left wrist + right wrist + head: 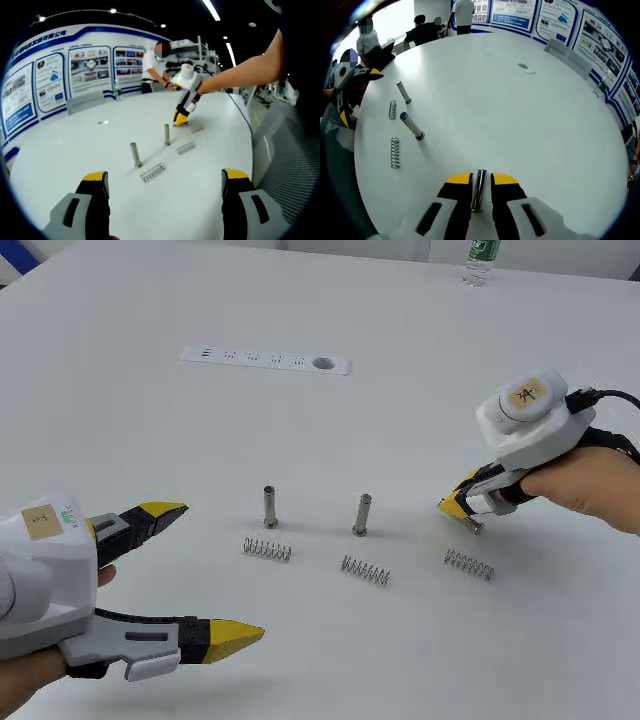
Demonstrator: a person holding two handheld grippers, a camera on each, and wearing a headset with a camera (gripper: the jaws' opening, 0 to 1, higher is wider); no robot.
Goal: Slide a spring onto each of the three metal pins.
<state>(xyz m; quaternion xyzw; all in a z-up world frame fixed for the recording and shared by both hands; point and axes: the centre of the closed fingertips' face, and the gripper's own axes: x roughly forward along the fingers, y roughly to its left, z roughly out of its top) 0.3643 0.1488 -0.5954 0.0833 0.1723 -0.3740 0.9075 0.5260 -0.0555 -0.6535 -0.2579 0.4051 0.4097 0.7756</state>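
Right gripper [480, 179] jaws clamped on the third metal pin [479, 197]. The pin is tilted, its lower end down at the white table [400, 430]; can't tell if it touches. right spring [469, 564] lies just in front of it. Left gripper [225, 570] jaws wide apart, holding nothing, left of the work. left pin [270, 506] and middle pin [362, 514] stand upright, with left spring [267, 549] and middle spring [365, 570] flat just in front.

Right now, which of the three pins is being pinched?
The rightmost pin, clamped between the right gripper's jaws. The left pin and middle pin stand upright with nothing touching them.
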